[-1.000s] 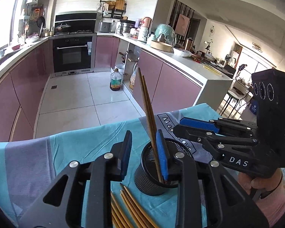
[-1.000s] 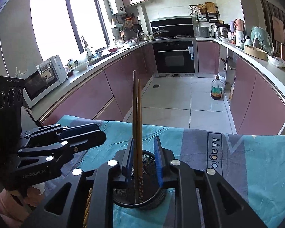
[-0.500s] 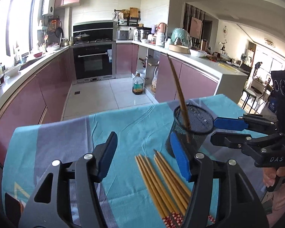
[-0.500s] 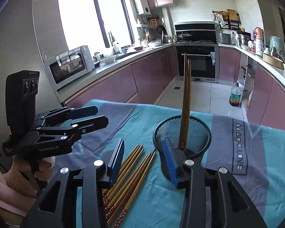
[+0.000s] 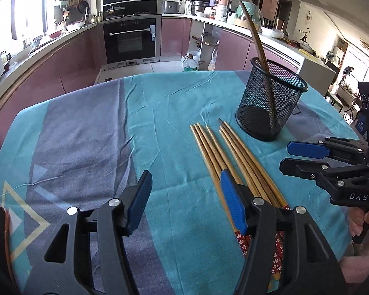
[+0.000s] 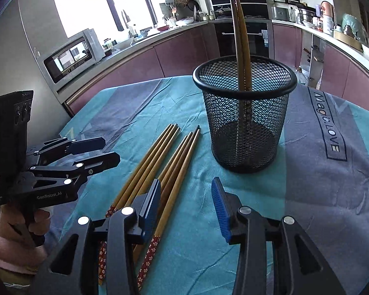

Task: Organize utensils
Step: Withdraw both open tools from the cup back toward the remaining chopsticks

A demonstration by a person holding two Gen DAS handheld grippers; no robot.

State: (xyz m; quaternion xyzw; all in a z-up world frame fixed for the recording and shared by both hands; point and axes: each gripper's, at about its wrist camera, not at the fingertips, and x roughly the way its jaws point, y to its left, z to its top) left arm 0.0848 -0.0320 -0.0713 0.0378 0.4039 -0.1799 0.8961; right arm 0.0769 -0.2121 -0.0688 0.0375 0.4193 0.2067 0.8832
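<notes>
A black mesh cup (image 5: 270, 98) (image 6: 244, 115) stands on the table with two wooden chopsticks (image 6: 241, 41) (image 5: 257, 36) leaning in it. Several loose chopsticks (image 5: 228, 157) (image 6: 160, 169) with red patterned ends lie flat beside the cup. My left gripper (image 5: 185, 204) is open and empty, low over the cloth just left of the loose chopsticks; it also shows in the right wrist view (image 6: 96, 152). My right gripper (image 6: 187, 206) is open and empty, near the loose chopsticks, short of the cup; it also shows in the left wrist view (image 5: 297, 157).
A teal and grey tablecloth (image 5: 86, 142) (image 6: 332, 196) covers the table. Its far edge drops to the kitchen floor. Purple cabinets and an oven (image 5: 130, 39) stand beyond. A dark wooden object (image 5: 2, 233) sits at the table's left edge.
Both grippers have pulled back from the cup and dropped lower over the table. The two chopsticks stay standing in the cup. Both jaws have opened wider.
</notes>
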